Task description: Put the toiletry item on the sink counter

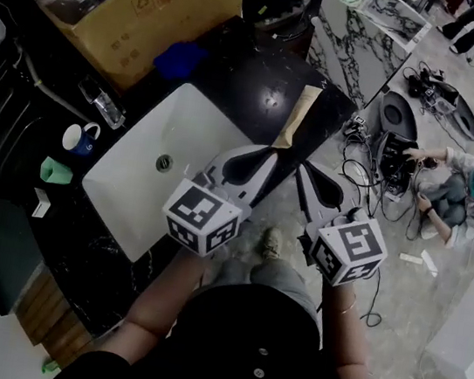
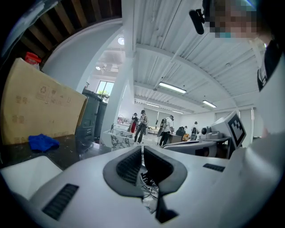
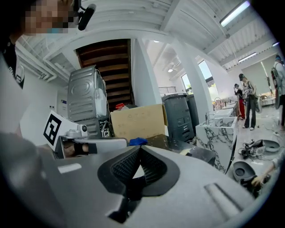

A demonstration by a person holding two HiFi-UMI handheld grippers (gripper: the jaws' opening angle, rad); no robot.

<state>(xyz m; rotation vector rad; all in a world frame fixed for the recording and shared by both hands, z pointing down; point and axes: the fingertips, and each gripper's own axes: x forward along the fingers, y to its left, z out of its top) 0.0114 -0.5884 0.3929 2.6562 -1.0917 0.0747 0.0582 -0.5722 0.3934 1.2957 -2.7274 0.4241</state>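
My left gripper [image 1: 271, 152] and right gripper [image 1: 303, 172] each have their ribbed black pads pressed together, holding nothing. They hang over the edge of the smooth white sink [image 1: 133, 173], which is set in a shiny black counter [image 1: 244, 79]. A clear bottle [image 1: 104, 107] lies on the counter beside the sink. I cannot tell if it is the toiletry thing.

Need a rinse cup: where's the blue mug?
Head view, left side: the blue mug sits on the dark counter beside the white sink, between a clear bottle and a green object.
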